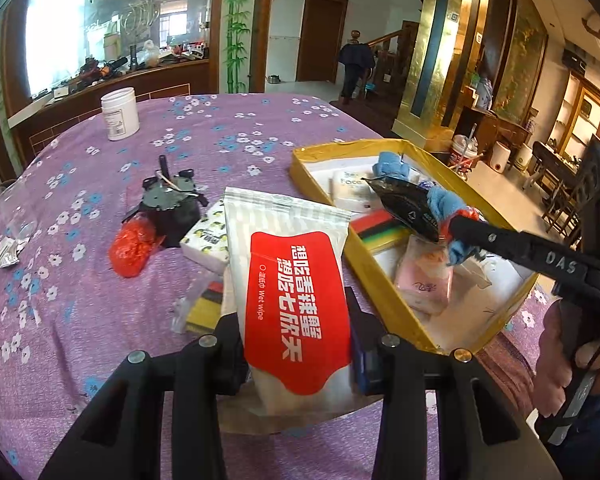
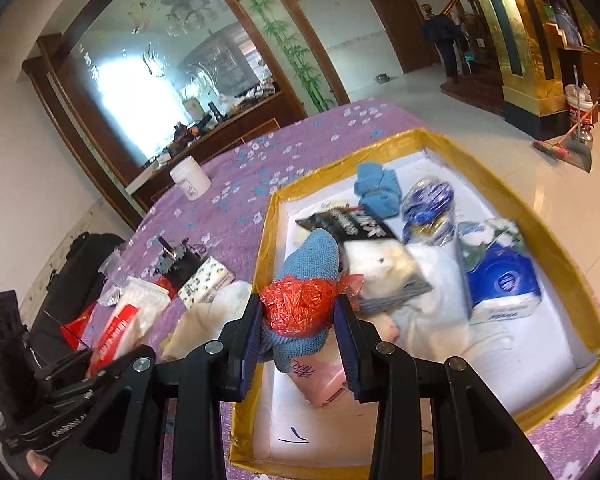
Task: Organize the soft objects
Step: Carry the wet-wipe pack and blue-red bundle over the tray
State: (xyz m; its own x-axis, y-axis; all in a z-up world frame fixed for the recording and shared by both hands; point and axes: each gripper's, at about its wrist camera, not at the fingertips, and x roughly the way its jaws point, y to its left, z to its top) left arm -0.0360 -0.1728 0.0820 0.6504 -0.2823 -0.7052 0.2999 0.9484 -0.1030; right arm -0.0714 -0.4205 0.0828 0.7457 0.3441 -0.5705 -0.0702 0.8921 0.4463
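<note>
Though creased, "Wet wipe" pack (image 1: 298,300) label legible

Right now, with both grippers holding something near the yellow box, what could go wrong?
1. The right gripper pinches a bundle of blue cloth and red crinkly bag together; one may slip free over the yellow box.
2. The left gripper holds the wet wipe pack by one end; it could sag and knock the small patterned tissue pack.
</note>
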